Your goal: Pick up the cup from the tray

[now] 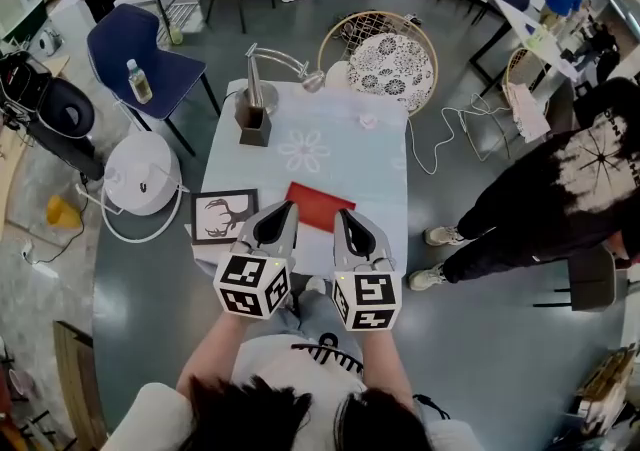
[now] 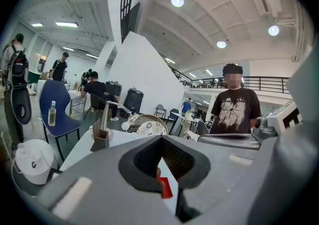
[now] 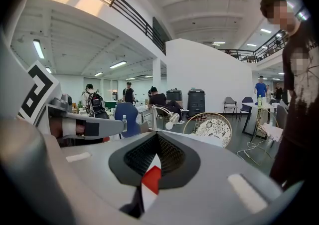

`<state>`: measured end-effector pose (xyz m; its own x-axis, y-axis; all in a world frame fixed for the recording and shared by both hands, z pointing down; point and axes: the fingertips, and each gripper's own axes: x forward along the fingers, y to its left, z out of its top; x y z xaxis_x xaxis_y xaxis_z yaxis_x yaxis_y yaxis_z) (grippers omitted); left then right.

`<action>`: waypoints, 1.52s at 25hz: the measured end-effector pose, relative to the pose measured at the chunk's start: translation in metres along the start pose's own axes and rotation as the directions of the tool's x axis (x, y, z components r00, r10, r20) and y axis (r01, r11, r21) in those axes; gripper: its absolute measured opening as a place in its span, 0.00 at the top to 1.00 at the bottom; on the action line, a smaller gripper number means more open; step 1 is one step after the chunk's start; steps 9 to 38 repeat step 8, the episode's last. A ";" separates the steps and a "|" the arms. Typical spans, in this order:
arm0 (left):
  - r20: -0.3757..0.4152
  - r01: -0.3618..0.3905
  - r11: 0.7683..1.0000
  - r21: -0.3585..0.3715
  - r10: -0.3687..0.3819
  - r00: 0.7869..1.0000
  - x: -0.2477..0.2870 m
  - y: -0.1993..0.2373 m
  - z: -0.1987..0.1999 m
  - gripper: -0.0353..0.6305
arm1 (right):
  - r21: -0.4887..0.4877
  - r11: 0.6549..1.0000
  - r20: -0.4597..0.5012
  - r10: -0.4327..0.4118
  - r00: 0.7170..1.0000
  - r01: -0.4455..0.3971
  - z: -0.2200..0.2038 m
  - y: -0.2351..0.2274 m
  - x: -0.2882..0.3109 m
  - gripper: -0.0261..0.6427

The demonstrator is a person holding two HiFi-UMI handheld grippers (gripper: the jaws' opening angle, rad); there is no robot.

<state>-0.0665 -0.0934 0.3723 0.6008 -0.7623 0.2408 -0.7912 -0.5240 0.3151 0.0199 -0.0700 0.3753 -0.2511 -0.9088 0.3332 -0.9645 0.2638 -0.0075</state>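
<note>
A flat red tray (image 1: 320, 206) lies at the near end of the pale table (image 1: 330, 154); no cup shows on it. A small white object (image 1: 368, 121) sits farther back on the table, too small to identify. My left gripper (image 1: 289, 207) and right gripper (image 1: 340, 213) hover side by side over the table's near edge, tips just at the tray. Both are shut with nothing held. The left gripper view shows the left gripper (image 2: 160, 141) with a sliver of the red tray (image 2: 165, 187) below it. The right gripper (image 3: 157, 139) likewise has the tray (image 3: 151, 179) beneath.
A silver desk lamp (image 1: 272, 67) and a brown holder (image 1: 254, 125) stand at the table's far left. A framed deer picture (image 1: 222, 215) lies left of the tray. A wicker chair (image 1: 385, 61) is behind the table; a person (image 1: 560, 189) stands to the right, a white round appliance (image 1: 142, 179) to the left.
</note>
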 end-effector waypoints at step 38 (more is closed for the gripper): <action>-0.005 -0.004 1.000 0.012 0.004 1.000 -0.003 0.008 0.000 0.95 | -0.042 0.999 -0.003 0.001 1.000 -0.001 0.001 0.011 0.003 0.93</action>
